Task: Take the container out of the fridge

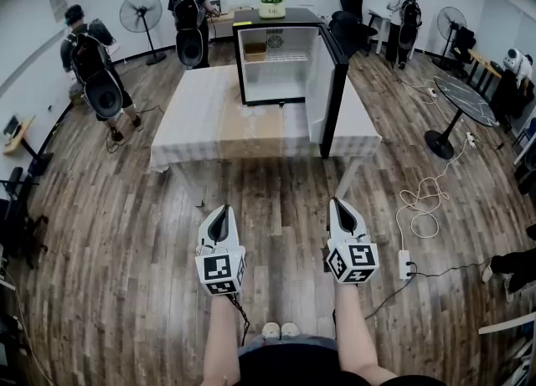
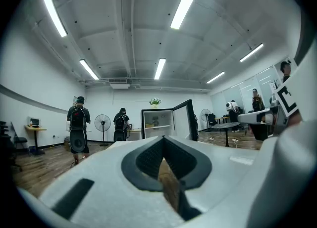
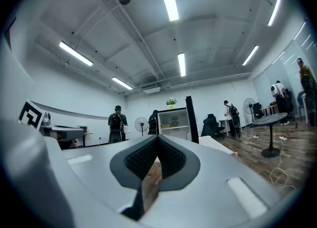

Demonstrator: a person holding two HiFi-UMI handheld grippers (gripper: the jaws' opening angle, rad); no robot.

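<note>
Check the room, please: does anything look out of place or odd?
Nothing is spilled or broken. Two things stand out: the fridge stands on a table with its door wide open, and a loose white cable lies coiled on the floor at the right.

Grippers: two, the left gripper (image 1: 223, 210) and the right gripper (image 1: 338, 205). Fridge (image 1: 321, 74): one, with one container (image 1: 255, 51) inside. Tables: two, a cloth-covered table (image 1: 209, 125) and a round black table (image 1: 466, 100). Floor fans: two, a left fan (image 1: 141, 12) and a right fan (image 1: 450, 20). Potted plant (image 1: 272, 1): one. Standing people with backpacks: three, a left person (image 1: 88, 58), a middle person (image 1: 189, 7) and a right person (image 1: 406, 16).
</note>
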